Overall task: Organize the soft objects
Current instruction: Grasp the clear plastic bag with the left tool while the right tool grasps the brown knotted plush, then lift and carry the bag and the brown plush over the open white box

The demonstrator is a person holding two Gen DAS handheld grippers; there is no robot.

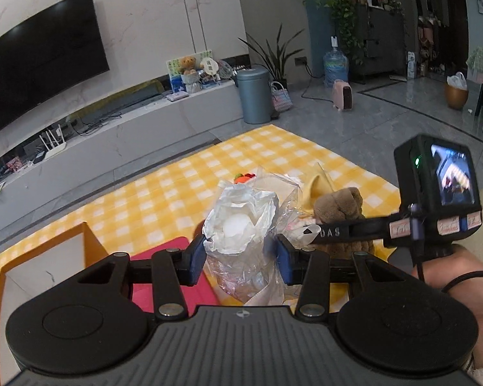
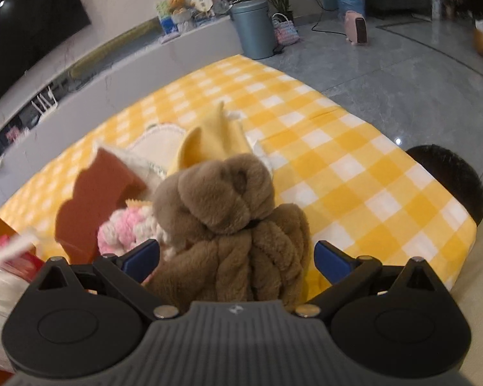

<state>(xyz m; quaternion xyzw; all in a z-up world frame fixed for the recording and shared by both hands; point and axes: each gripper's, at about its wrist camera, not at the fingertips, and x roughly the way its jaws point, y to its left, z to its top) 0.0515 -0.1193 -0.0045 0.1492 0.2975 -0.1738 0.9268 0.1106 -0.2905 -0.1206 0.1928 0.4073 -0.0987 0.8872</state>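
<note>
My left gripper [image 1: 240,259] is shut on a clear plastic bag [image 1: 241,225] with white soft stuff inside, held above the yellow checked cloth [image 1: 164,186]. My right gripper [image 2: 236,259] is open, its blue pads either side of a brown plush toy [image 2: 228,212] lying on the cloth [image 2: 338,160]. The plush also shows in the left wrist view [image 1: 339,207], with the right gripper [image 1: 312,233] beside it. A yellow soft item [image 2: 209,141], a pink and white fluffy item [image 2: 125,228] and a white cloth [image 2: 161,143] lie behind and left of the plush.
An orange box [image 1: 45,257] with a white inside stands at the left, a red flat item [image 1: 174,276] next to it. An orange-brown cardboard flap [image 2: 93,199] stands left of the plush. A TV bench, a grey bin [image 1: 253,95] and tiled floor lie beyond.
</note>
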